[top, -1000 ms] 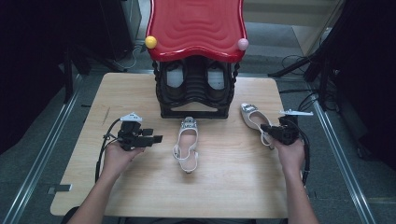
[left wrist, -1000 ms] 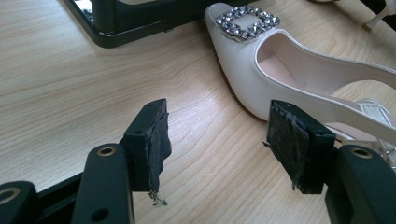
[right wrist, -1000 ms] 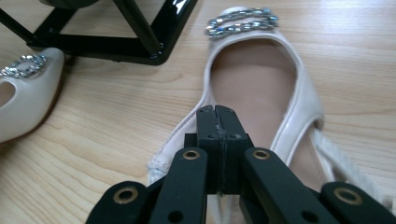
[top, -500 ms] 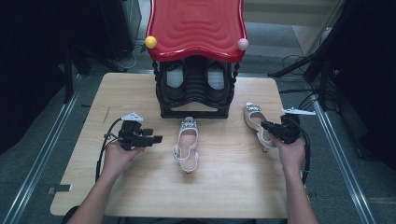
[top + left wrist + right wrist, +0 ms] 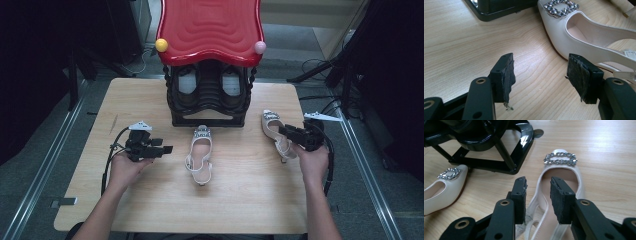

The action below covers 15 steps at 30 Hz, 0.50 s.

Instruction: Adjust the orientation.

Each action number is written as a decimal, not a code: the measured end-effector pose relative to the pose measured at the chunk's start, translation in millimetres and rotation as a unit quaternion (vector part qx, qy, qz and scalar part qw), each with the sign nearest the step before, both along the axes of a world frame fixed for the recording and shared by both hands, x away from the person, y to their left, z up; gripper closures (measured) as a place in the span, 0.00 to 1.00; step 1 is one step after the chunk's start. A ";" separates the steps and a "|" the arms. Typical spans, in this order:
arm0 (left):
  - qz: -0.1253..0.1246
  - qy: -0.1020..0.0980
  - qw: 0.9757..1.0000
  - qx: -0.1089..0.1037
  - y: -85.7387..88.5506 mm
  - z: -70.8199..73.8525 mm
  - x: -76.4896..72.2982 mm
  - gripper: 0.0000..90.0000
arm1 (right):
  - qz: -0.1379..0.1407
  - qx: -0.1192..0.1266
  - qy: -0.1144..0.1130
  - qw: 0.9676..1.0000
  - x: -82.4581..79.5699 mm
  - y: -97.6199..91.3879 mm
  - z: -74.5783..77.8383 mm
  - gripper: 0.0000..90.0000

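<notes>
- Dark room, cables on the floor, light wooden tabletop [image 5: 150, 210] with a black shoe rack [image 5: 209, 102] under a red wavy top [image 5: 210, 27] at its far edge.
- Right gripper [image 5: 537, 188] near the right edge; jaws have just been opening, now a narrow gap, pads clear of the right shoe [image 5: 274, 131], whose heel strap sits below and between them.
- Left gripper [image 5: 540, 75] wide, nothing in it, resting toward the left edge, pointed at the middle shoe [image 5: 200, 152] lying just in front of the rack.
- Step looks like letting go of the right shoe: open a bit more, back straight off so the strap doesn't snag on a pad.
- Hard to see: shoes inside the rack are half in shadow; right shoe's heel is covered by the gripper from above.
</notes>
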<state>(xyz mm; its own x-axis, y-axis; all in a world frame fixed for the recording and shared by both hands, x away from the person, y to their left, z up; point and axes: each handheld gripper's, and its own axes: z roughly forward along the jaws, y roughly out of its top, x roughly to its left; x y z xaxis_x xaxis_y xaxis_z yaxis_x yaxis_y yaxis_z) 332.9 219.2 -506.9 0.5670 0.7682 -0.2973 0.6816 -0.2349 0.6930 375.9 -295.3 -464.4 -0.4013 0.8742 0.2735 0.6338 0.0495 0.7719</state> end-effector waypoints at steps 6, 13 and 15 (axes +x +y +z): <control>-0.001 0.001 1.000 0.006 0.4 0.3 -1.8 0.43 | 0.012 -0.009 0.023 1.000 7.0 8.7 -10.5 0.76; 0.002 0.001 1.000 0.008 2.5 0.2 -4.0 0.43 | 0.011 -0.015 0.045 0.999 14.5 10.8 -23.2 0.79; 0.004 0.002 1.000 0.007 3.0 0.0 -4.9 0.43 | 0.013 -0.019 0.056 0.998 16.8 12.6 -27.8 0.81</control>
<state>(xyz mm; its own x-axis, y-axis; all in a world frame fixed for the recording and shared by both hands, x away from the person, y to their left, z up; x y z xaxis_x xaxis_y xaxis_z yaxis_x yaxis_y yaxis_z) 328.0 222.2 -506.9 0.5596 0.7768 -0.2889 0.6864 -0.2390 0.6869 392.7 -282.6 -492.2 -0.3927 0.8744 0.2848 0.7147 0.0953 0.6929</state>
